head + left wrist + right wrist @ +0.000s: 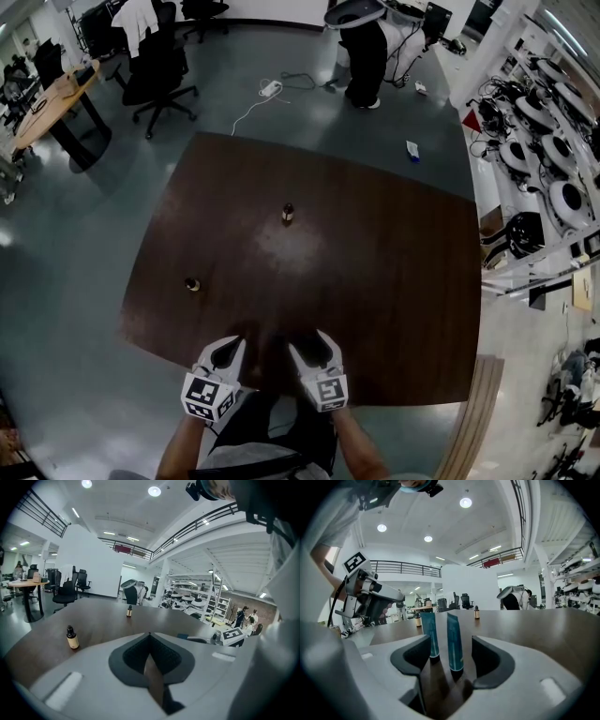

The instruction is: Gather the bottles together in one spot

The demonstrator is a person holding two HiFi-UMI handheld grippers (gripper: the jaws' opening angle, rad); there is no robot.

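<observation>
Table: a dark brown table (403,281); only the head view shows it whole, edges and corners included.
Left gripper: the left gripper (150,634) sits over the table's near edge. Its own view shows the two jaws pressed together at the tips with nothing between them.
Right gripper: the right gripper (450,638) is just beside it at the same edge, with its jaws spread wide. Neither pad presses on what stands in the gap.
Teal tubes: two teal tubes (454,641) stand upright, cap down and side by side, at the near edge between the right gripper's jaws. Only the right gripper view shows them; in the head view that spot between the grippers is too dark to tell.
Near bottle: a small amber bottle with a black cap (71,638) stands upright close to the table's left edge, well apart from the tubes.
Far bottle: a second small bottle (288,214) stands upright toward the middle of the table, nearer the far edge and well apart from the first.
Head view alone: both grippers appear together with both bottles and the spacing between them; office chairs (159,66) stand on the floor beyond the far left corner.
Left gripper view alone: the amber glass and pale label of the near bottle are clear, and people (243,617) stand far off to the right.
Right gripper view alone: both small bottles show low behind the tubes.
</observation>
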